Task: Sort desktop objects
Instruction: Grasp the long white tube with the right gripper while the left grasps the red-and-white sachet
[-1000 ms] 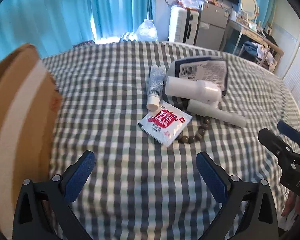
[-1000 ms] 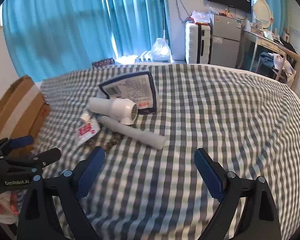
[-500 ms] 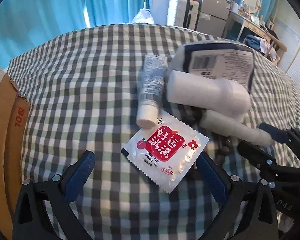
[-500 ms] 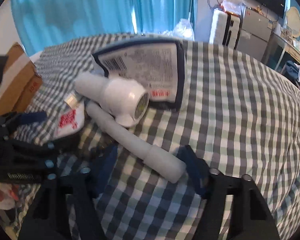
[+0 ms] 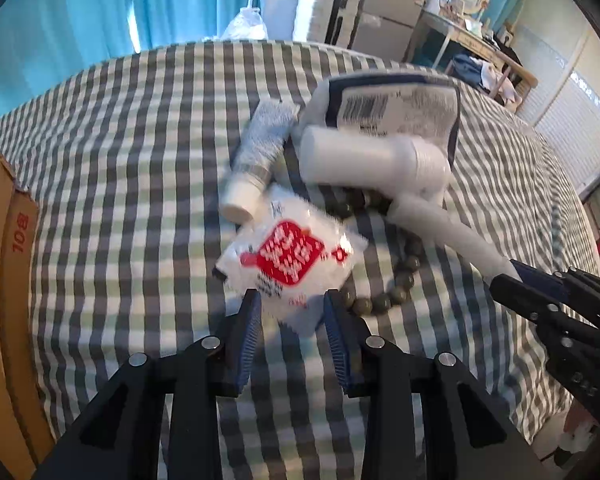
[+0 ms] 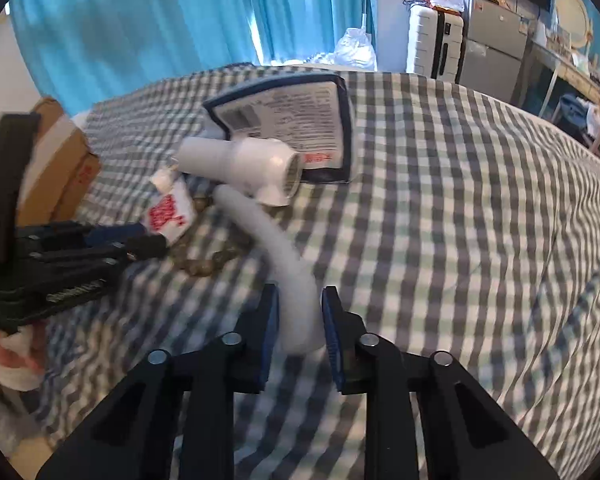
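Hairdryer [image 6: 256,168] handle lengthwise between right gripper [image 6: 300,312] fingers.

Left tongs [image 5: 293,312] pinching sachet [image 5: 292,266]

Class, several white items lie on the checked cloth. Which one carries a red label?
The flat white sachet, between the left hand-held gripper fingers. The hair dryer and tube show no red.

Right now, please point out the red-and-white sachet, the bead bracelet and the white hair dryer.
red-and-white sachet [image 5: 290,258]: left wrist view, red label.
bead bracelet [image 5: 404,280]: left wrist view, a bead on its right side.
white hair dryer [image 6: 246,160]: right wrist view, barrel.
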### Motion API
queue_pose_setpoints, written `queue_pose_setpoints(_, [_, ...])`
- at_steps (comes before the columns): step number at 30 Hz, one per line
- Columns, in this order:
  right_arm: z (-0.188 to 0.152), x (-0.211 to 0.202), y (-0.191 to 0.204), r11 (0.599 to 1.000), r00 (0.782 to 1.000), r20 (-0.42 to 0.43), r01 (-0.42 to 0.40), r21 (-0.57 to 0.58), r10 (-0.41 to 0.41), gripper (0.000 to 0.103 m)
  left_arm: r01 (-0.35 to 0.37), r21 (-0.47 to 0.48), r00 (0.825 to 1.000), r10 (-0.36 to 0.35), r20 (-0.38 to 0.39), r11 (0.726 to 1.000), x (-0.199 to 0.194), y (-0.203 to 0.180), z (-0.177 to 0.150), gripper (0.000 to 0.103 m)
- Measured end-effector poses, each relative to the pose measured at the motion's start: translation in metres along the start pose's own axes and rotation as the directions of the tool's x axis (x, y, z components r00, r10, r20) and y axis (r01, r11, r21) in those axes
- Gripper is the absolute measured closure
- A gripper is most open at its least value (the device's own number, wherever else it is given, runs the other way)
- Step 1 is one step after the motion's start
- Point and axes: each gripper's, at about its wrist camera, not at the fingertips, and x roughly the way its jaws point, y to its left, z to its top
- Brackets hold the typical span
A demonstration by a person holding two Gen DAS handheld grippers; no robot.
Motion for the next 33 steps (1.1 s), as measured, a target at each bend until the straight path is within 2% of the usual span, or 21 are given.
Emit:
queue_pose_setpoints(2, [-0.002, -0.005, 0.004, 1.0, 1.0, -0.004, -0.025, 0.0, 0.025, 0.082, -0.006, 0.005, 1.0, 0.006, 0.006, 1.0, -0.003, -0.001, -0.005, 0.068])
queue_pose_setpoints(4, [-0.004, -0.007, 0.008, 1.0, 1.0, -0.005, -0.028, -0.009, 0.028, 0.082, -0.011, 0.014, 1.0, 0.011, 0.01, 1.0, -0.006, -0.001, -0.008, 0.06])
queue_pose_setpoints(6, [-0.004, -0.006, 0.01, 0.999, 0.999, -0.01, -0.041, -0.015, 0.041, 0.081, -0.019, 0.028, 1.0, 0.019, 0.02, 0.999, -0.012, 0.001, -0.012, 0.029])
queue_pose_setpoints(9, [-0.004, -0.001, 0.01, 0.999, 1.0, -0.011, -0.029, -0.024, 0.029, 0.081, -0.028, 0.082, 0.999, 0.025, 0.046, 0.996, -0.013, -0.003, -0.009, 0.012])
queue_pose_setpoints(11, [-0.003, 0.005, 0.01, 0.999, 1.0, -0.01, -0.03, -0.018, 0.03, 0.081, -0.045, 0.142, 0.999, 0.042, 0.025, 0.989, -0.001, -0.002, -0.004, 0.01])
queue_pose_setpoints(14, [0.003, 0.012, 0.009, 0.999, 0.999, -0.005, -0.032, -0.022, 0.032, 0.079, -0.028, 0.196, 1.0, 0.027, 0.012, 0.98, 0.014, 0.001, 0.003, 0.0])
queue_pose_setpoints(18, [0.013, 0.023, 0.008, 0.998, 0.999, 0.014, -0.049, -0.027, 0.049, 0.071, 0.059, 0.185, 0.998, -0.062, 0.014, 0.981, 0.018, 0.015, 0.008, 0.0])
queue_pose_setpoints(20, [0.015, 0.032, 0.008, 0.998, 0.998, 0.003, -0.067, -0.014, 0.067, 0.071, 0.073, 0.192, 0.997, -0.078, 0.019, 0.979, 0.014, 0.025, 0.002, 0.003])
queue_pose_setpoints(21, [0.016, 0.036, 0.009, 0.997, 0.997, -0.008, -0.081, -0.006, 0.081, 0.071, 0.077, 0.209, 0.996, -0.084, 0.024, 0.975, 0.011, 0.024, -0.001, 0.014])
queue_pose_setpoints(22, [0.016, 0.038, 0.01, 0.996, 0.996, -0.016, -0.088, -0.003, 0.088, 0.077, 0.079, 0.22, 0.996, -0.088, 0.032, 0.972, 0.006, 0.029, -0.005, 0.022])
queue_pose_setpoints(24, [0.014, 0.037, 0.012, 0.997, 0.996, -0.027, -0.082, -0.01, 0.081, 0.082, 0.103, 0.216, 0.993, -0.115, 0.042, 0.971, -0.006, 0.037, -0.007, 0.055])
queue_pose_setpoints(27, [0.011, 0.03, 0.015, 0.997, 0.997, -0.023, -0.077, 0.012, 0.077, 0.084, 0.122, 0.19, 0.991, -0.13, 0.033, 0.974, -0.015, 0.039, -0.007, 0.061])
queue_pose_setpoints(33, [0.002, 0.008, 0.015, 0.995, 0.997, -0.004, -0.082, 0.056, 0.082, 0.086, 0.135, 0.171, 0.99, -0.141, 0.021, 0.976, -0.04, 0.04, -0.029, 0.061])
